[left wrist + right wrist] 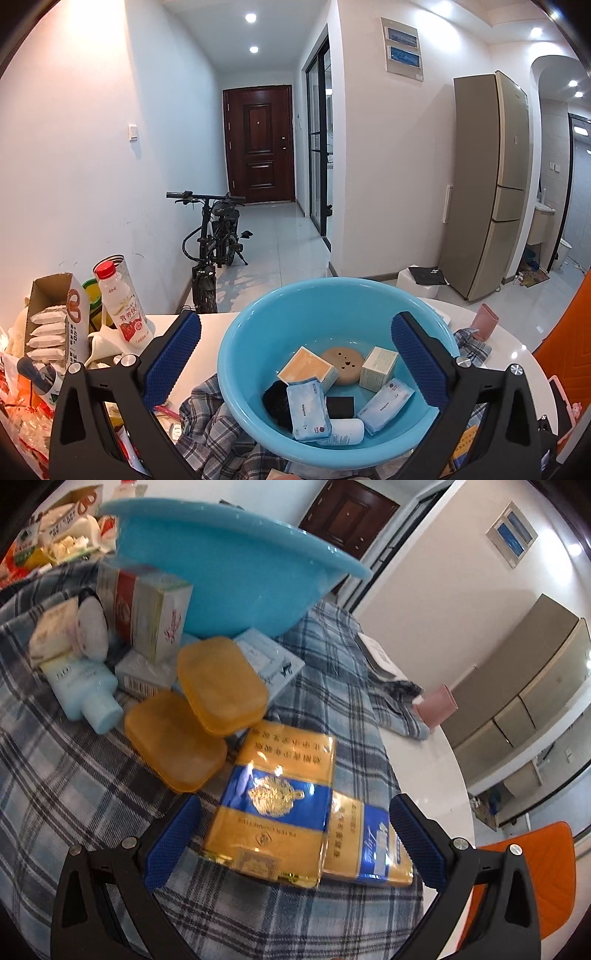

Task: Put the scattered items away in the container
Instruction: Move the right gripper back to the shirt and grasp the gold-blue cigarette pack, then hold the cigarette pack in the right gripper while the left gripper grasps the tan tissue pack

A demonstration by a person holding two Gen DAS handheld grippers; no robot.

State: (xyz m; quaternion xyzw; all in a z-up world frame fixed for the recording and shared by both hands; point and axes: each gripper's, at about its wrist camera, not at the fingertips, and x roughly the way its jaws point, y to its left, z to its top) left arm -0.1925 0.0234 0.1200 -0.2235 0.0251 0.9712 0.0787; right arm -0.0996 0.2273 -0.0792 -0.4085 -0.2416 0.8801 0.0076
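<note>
A blue plastic basin [258,325] stands on a plaid cloth and holds several small items: tissue packs [308,411], small boxes [378,367], a round tan disc [341,363], a white bottle. My left gripper [295,363] is open and empty, hovering above the basin. My right gripper [295,843] is open, its blue pads either side of two gold-and-blue packs [280,805] lying on the cloth. Two amber soap bars [221,685], a light blue bottle [83,686] and boxes [155,616] lie beside the basin [236,565].
A snack carton [55,321], a red-capped drink bottle [120,299] and wrappers crowd the table's left. A pink cup [485,321] sits at the right. An orange chair [524,882] stands by the table edge. A bicycle and fridge stand beyond.
</note>
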